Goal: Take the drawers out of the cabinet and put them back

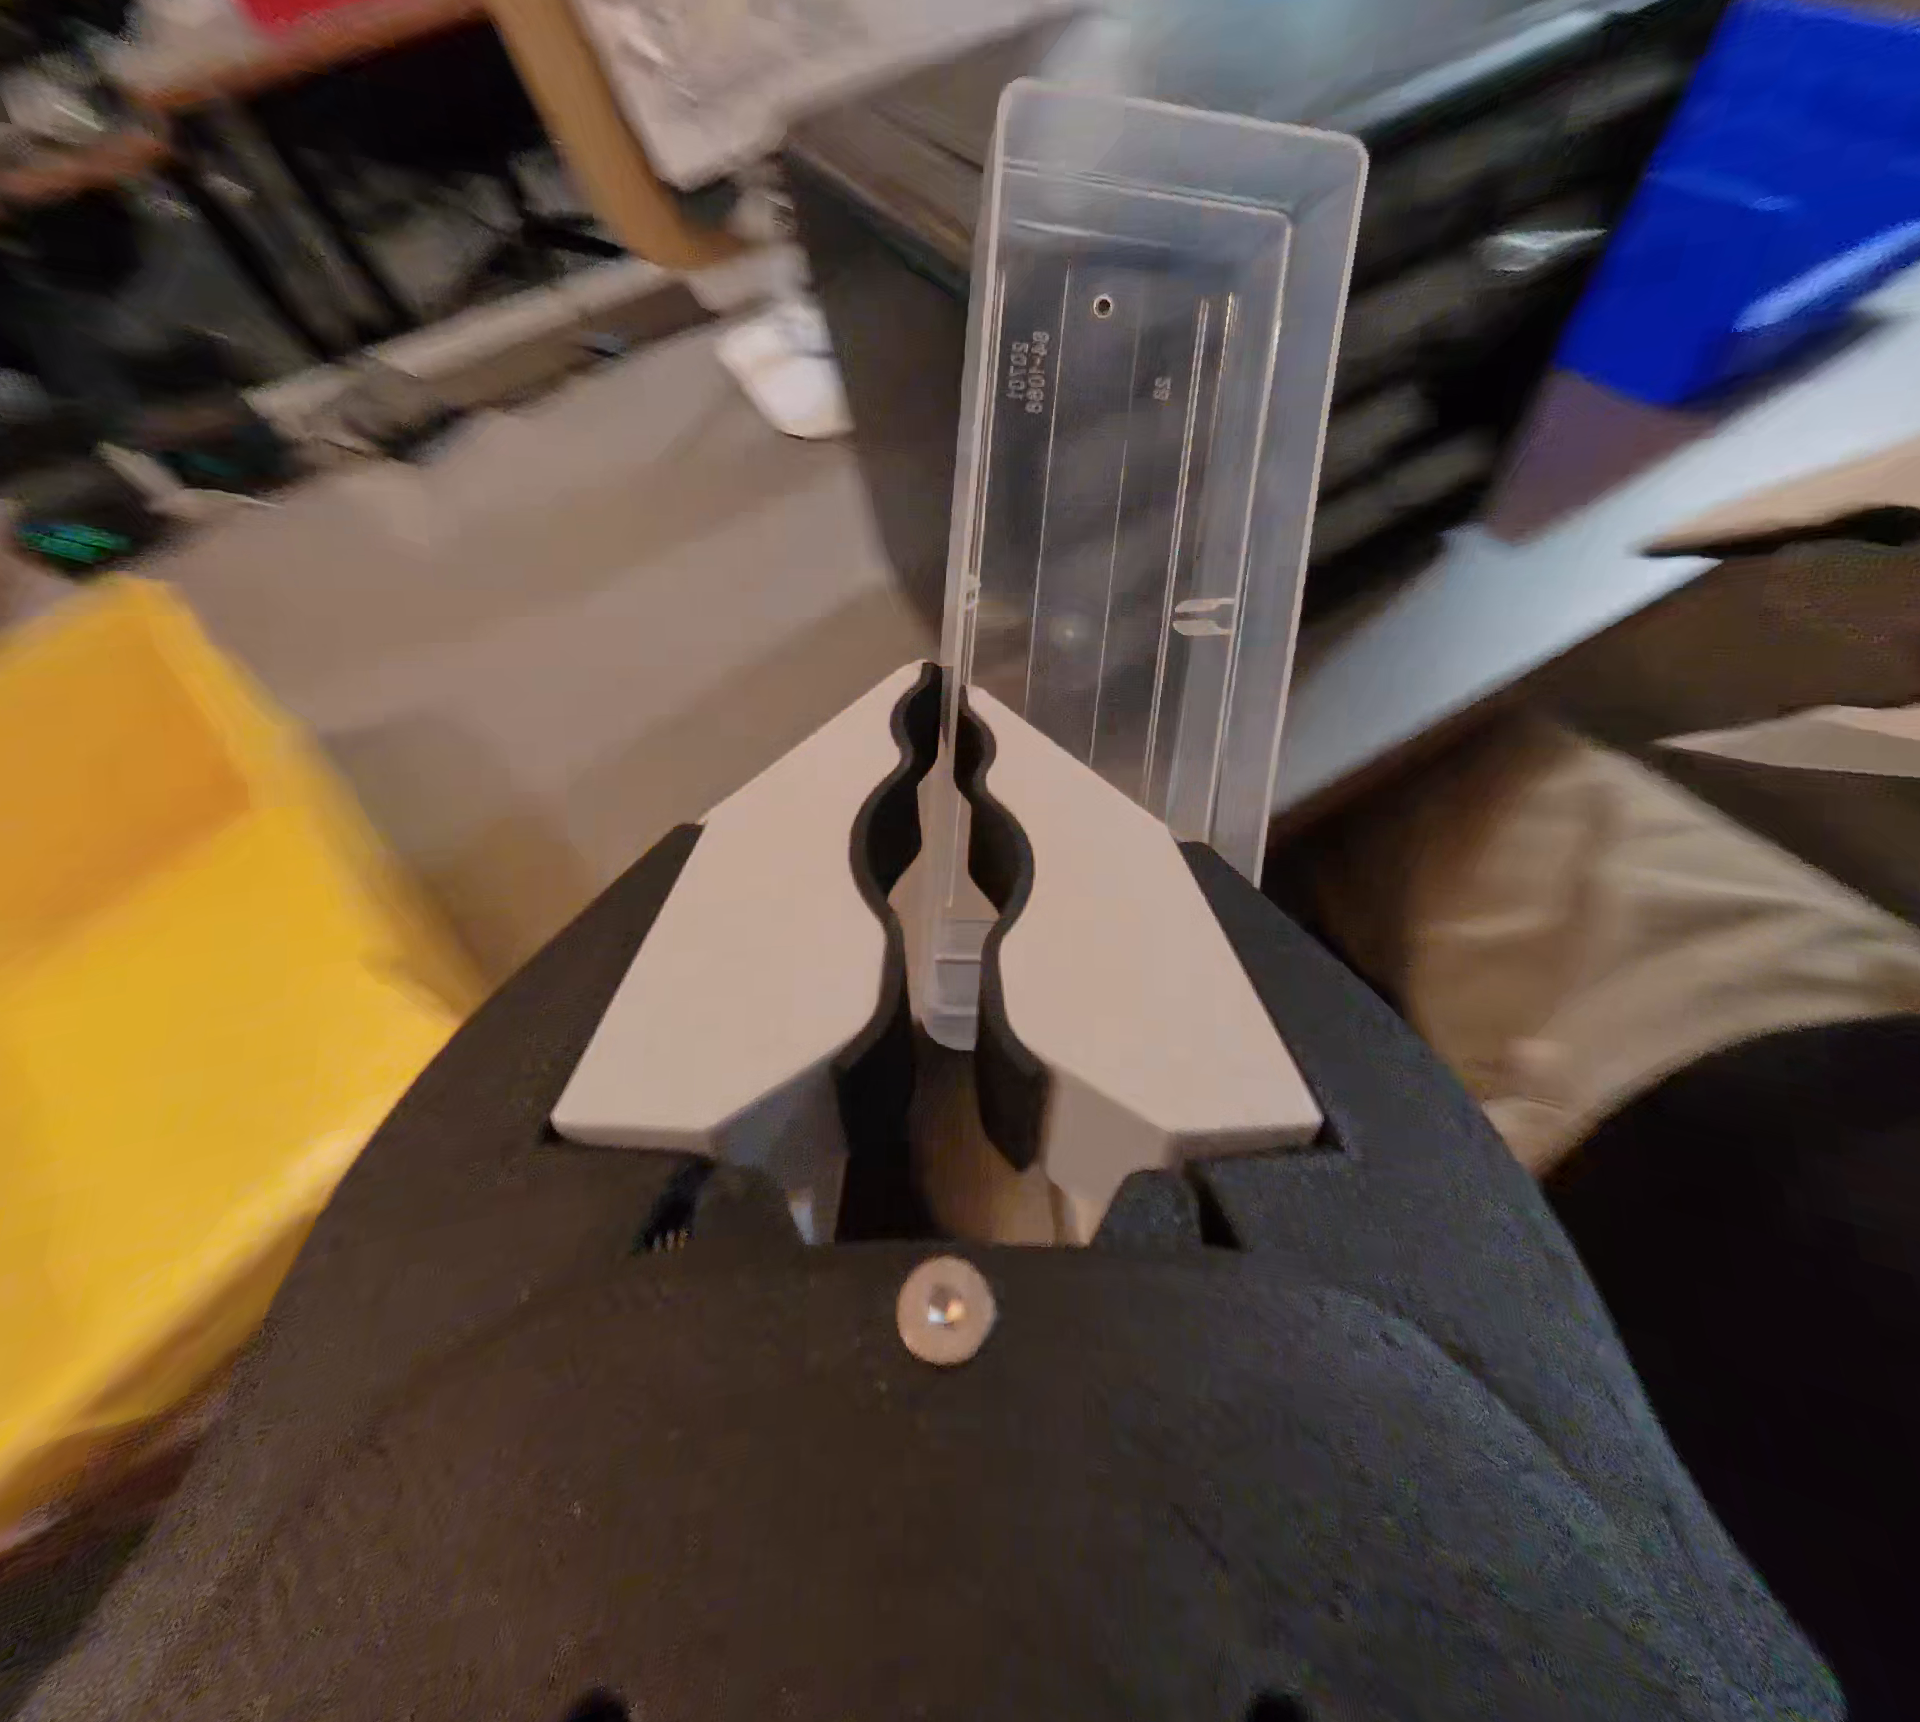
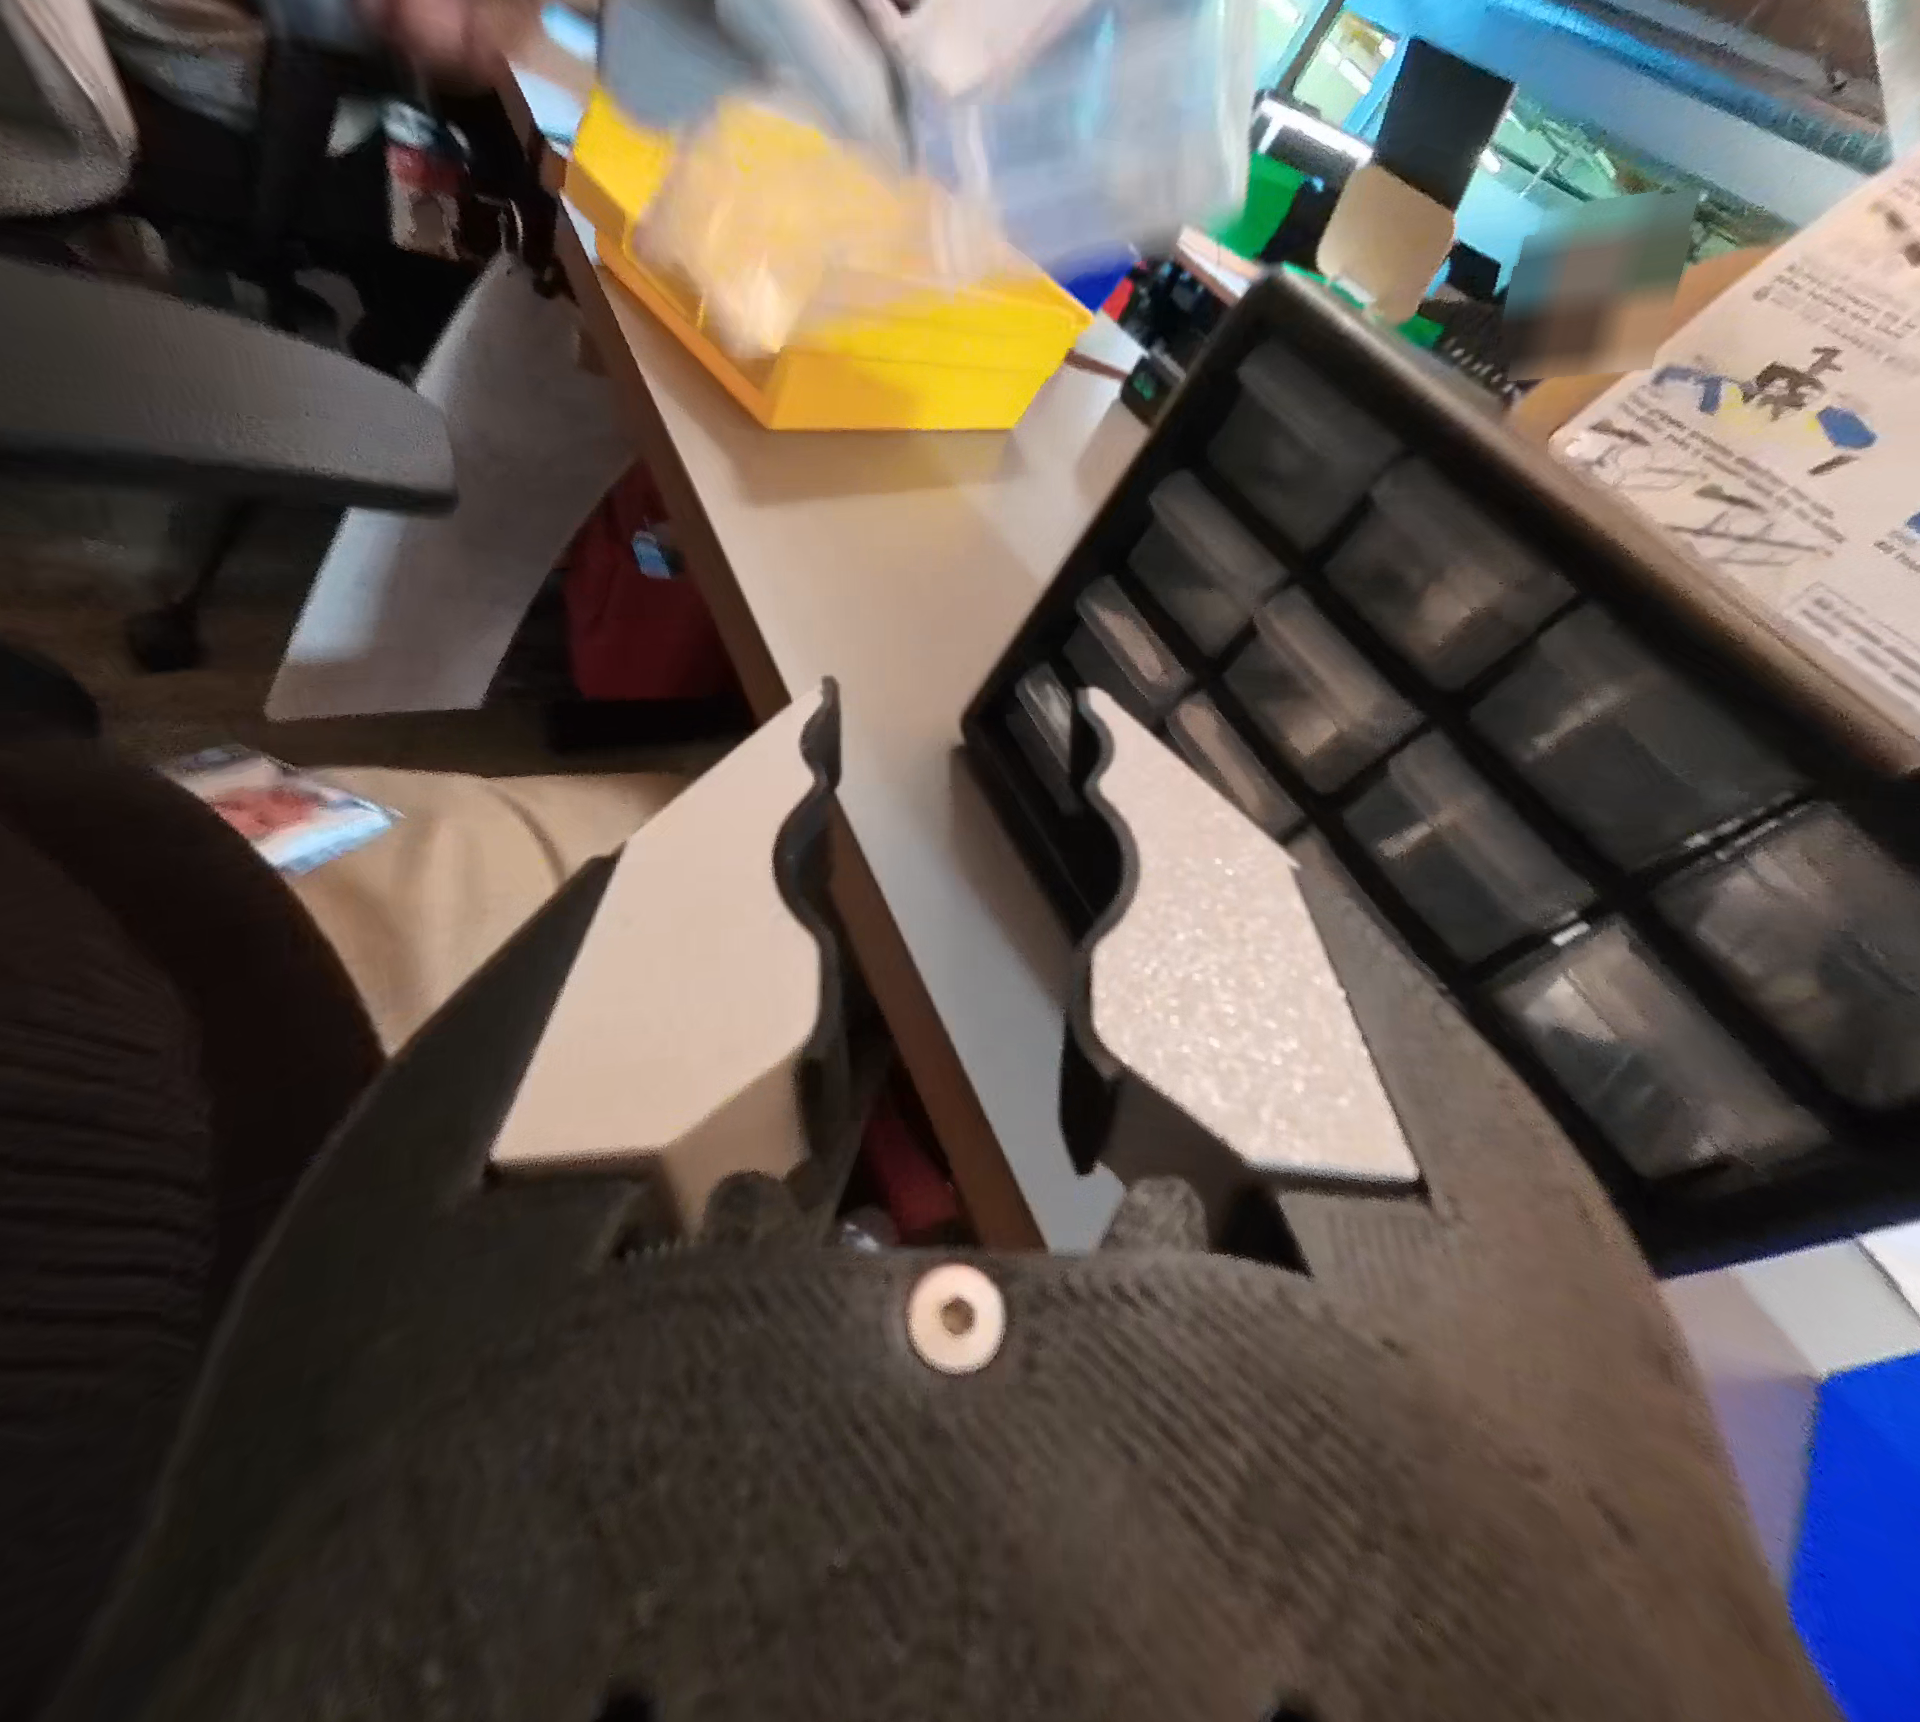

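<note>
The left claw point(image 1: 951, 727) is clenching one side wall of a clear plastic drawer point(image 1: 1143, 425), whose long axis is running straight ahead, away from the claw. It is hanging off the worktop point(image 1: 1558, 633), with the black drawer cabinet point(image 1: 1455, 114) lying beyond and to the right. The right claw point(image 2: 956, 737) is standing released and empty, just beside the cabinet's front; judged nearer, though the left one is carrying the drawer.

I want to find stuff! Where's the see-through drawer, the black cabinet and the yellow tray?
Clear plastic drawer point(image 1: 1132, 467), left wrist view, its bottom panel.
Black drawer cabinet point(image 2: 1340, 566), right wrist view, its front frame.
Yellow plastic tray point(image 2: 914, 394), right wrist view, its side wall.
</note>
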